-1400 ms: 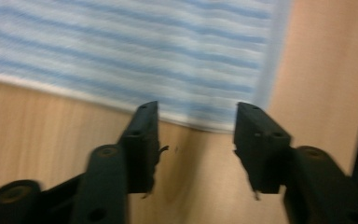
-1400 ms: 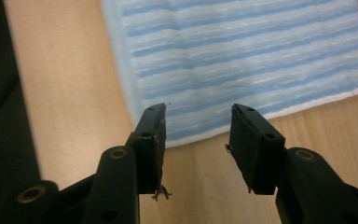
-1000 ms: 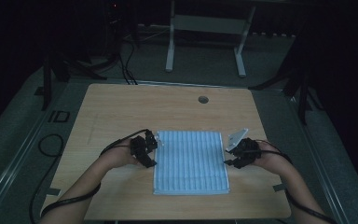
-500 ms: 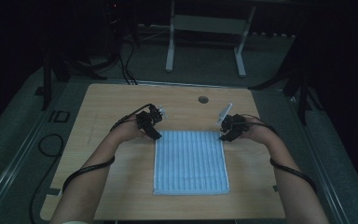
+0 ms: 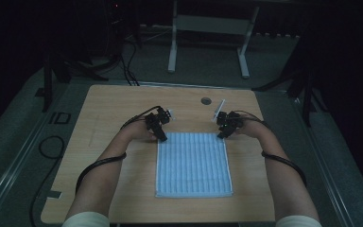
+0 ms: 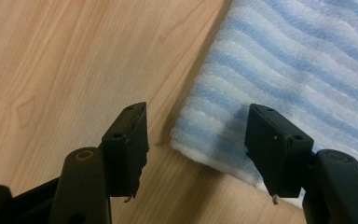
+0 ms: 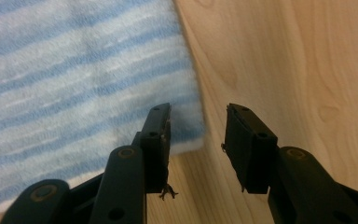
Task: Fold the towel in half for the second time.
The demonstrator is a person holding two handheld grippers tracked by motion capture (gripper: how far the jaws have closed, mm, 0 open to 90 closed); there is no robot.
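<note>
A blue-and-white striped towel (image 5: 194,163) lies flat on the wooden table (image 5: 118,104). My left gripper (image 5: 162,137) is at the towel's far left corner, my right gripper (image 5: 221,134) at its far right corner. In the left gripper view the left gripper (image 6: 198,109) stands open, with the towel (image 6: 298,70) corner lying between the jaws, untouched by the pads. In the right gripper view the right gripper (image 7: 198,109) is open and its jaws have just been closing. The towel (image 7: 74,70) corner sits in the gap, one jaw over the cloth, one over bare wood.
A round cable hole (image 5: 206,100) is set in the table near the far edge. Bare wood runs on both sides of the towel. A metal stand (image 5: 208,28) and floor cables (image 5: 47,146) lie beyond the table.
Both hands moved away from the person along the towel's side edges, from its middle to its far corners. The towel has stayed flat.
</note>
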